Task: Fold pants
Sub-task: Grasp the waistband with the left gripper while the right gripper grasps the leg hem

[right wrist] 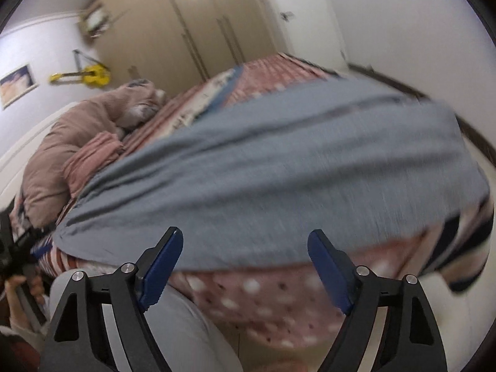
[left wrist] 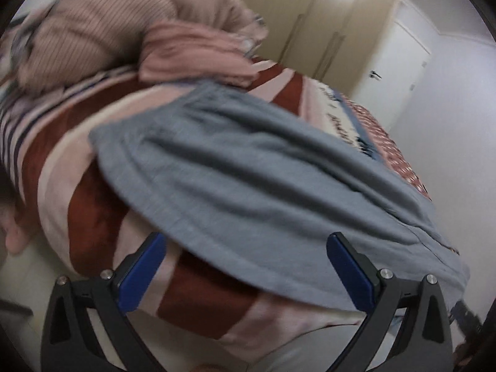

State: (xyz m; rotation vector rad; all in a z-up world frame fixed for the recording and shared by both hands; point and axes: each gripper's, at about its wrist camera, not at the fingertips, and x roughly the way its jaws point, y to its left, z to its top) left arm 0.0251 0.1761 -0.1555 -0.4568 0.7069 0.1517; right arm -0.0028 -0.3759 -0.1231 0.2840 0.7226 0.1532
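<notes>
Pants (left wrist: 248, 167), grey and creased lengthwise, lie spread flat across a bed (left wrist: 93, 204) covered in a quilt of pink, rust-red and navy stripes. In the left wrist view the garment stretches from just ahead of the jaws away to the upper left, its near hem running between and just beyond the two blue pads. In the right wrist view the same pants (right wrist: 272, 170) fill the space ahead of the jaws, their near edge crossing just past the fingertips, with a polka-dot part of the bedding (right wrist: 248, 297) directly below and between the fingers.

Beyond the pants, far from the jaws, a heap of pinkish-brown ribbed blanket (left wrist: 124, 18) sits at the head of the bed, and a folded pink cloth (left wrist: 198, 52) rests against it. Cream wardrobe doors (right wrist: 173, 31) stand behind the bed. A yellow guitar (right wrist: 90, 74) hangs on the wall, up and to the left of the right jaws.

The left gripper (left wrist: 245, 245) has its jaws spread wide, with nothing clamped; the cloth edge lies ahead of them, untouched by either pad. The right gripper (right wrist: 245, 241) likewise stands wide apart and grips nothing.
</notes>
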